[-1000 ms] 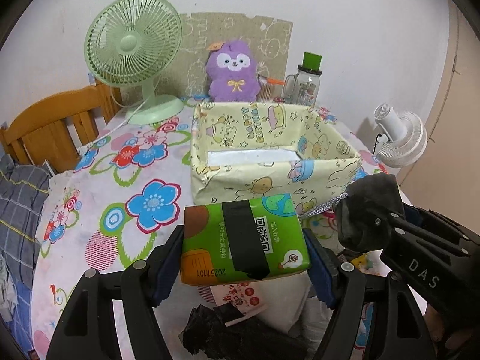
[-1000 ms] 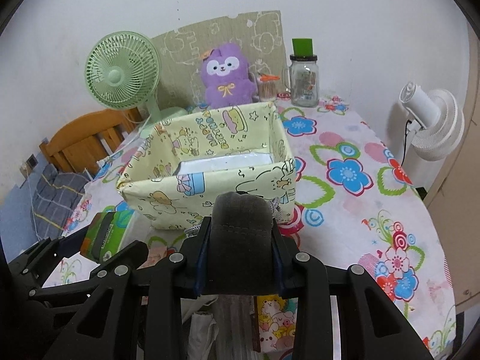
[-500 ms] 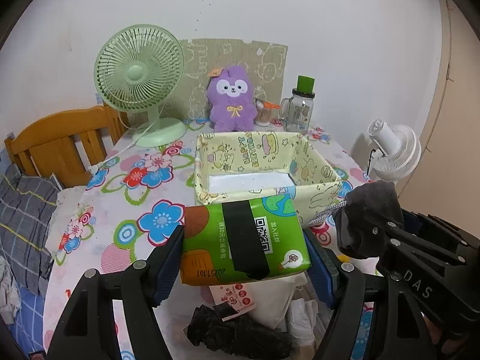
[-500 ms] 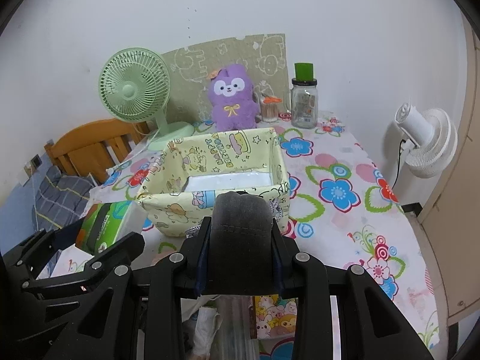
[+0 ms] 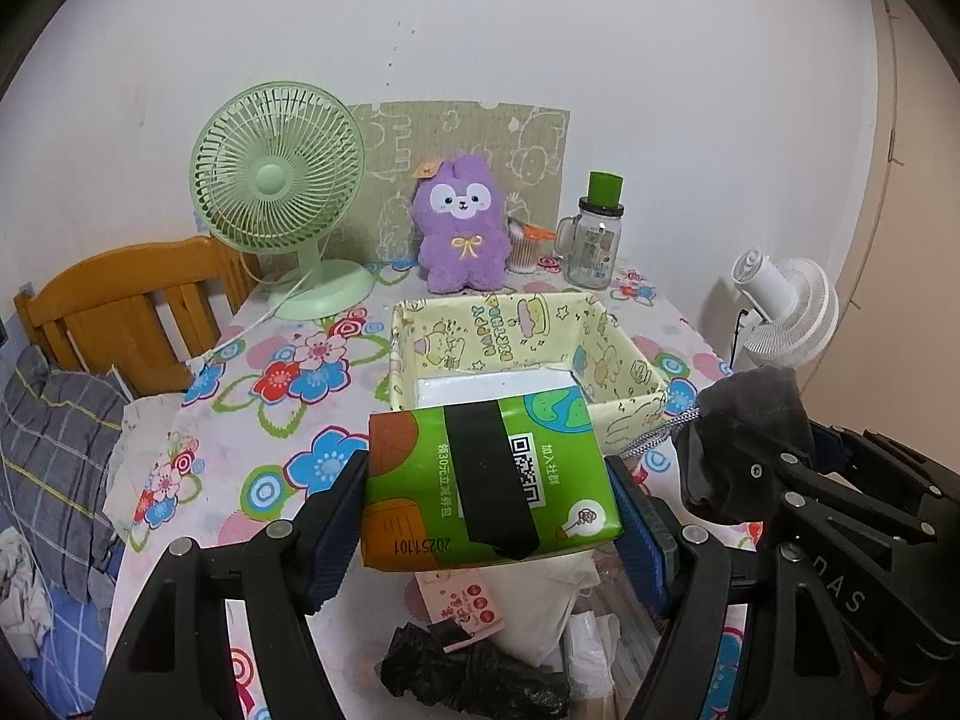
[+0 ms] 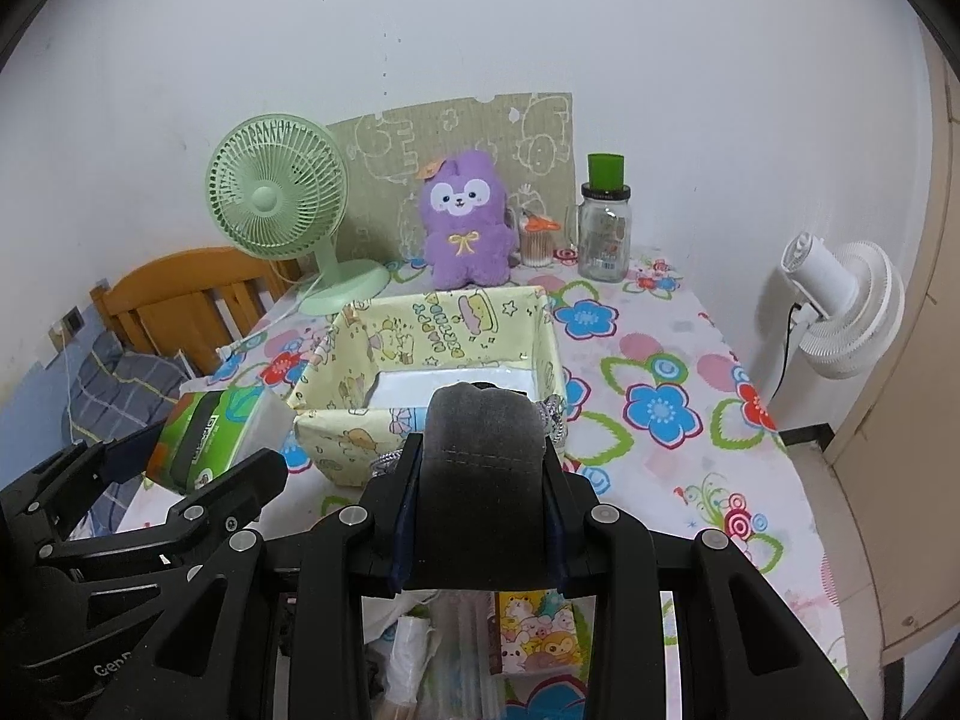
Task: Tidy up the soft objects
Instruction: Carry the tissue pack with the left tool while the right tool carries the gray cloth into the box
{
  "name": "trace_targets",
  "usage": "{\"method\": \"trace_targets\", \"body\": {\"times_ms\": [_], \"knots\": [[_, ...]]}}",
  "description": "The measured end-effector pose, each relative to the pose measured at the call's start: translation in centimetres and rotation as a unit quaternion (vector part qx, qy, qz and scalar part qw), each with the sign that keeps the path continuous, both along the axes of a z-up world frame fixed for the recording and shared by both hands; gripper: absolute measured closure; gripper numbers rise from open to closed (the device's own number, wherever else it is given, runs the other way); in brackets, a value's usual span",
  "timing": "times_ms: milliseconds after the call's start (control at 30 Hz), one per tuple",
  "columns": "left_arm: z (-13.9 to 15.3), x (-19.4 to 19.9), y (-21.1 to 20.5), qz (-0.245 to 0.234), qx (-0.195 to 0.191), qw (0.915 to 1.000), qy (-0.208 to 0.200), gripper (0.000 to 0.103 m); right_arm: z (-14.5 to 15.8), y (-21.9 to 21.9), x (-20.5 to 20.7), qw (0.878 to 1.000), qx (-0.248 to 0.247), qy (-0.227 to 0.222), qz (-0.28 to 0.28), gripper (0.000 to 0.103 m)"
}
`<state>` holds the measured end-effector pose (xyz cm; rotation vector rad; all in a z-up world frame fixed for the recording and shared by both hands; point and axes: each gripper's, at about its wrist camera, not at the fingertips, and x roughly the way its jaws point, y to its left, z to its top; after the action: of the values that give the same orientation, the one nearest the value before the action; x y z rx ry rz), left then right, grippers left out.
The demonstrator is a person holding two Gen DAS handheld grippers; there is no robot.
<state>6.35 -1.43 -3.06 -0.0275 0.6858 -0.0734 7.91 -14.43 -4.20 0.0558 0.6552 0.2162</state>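
Both tools hold soft goods above the near end of the flowered tabletop (image 6: 660, 360).

The left tool (image 5: 489, 531) clamps a green plastic-wrapped tissue pack (image 5: 489, 480) crosswise between its blue pads, a black band across the pack's top; the right tool (image 6: 480, 531), jaws narrow, grips a dark grey folded fabric pouch (image 6: 483, 468) with a silvery braided cord hanging from it. Both are held in the air, just in front of the open pale-yellow cartoon-printed box (image 5: 624, 360), which stands mid-tabletop showing a white floor. Behind the box, near the wall, stand a mint-green desk fan (image 5: 276, 180), a purple plush toy (image 5: 462, 228) and a glass jar with a green lid (image 5: 594, 234). Below the tools lie crumpled black plastic (image 5: 474, 669) and white bags.
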Motion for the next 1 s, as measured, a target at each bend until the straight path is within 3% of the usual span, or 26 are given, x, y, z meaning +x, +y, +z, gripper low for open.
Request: {"method": "trace_targets", "body": {"times_ms": [1000], "knots": [[2.1,5.0,-0.2,-0.002,0.015,0.9999,-0.008,0.027,2.3,-0.3,5.3,1.000,-0.001,-0.022,0.005,0.066]]}}
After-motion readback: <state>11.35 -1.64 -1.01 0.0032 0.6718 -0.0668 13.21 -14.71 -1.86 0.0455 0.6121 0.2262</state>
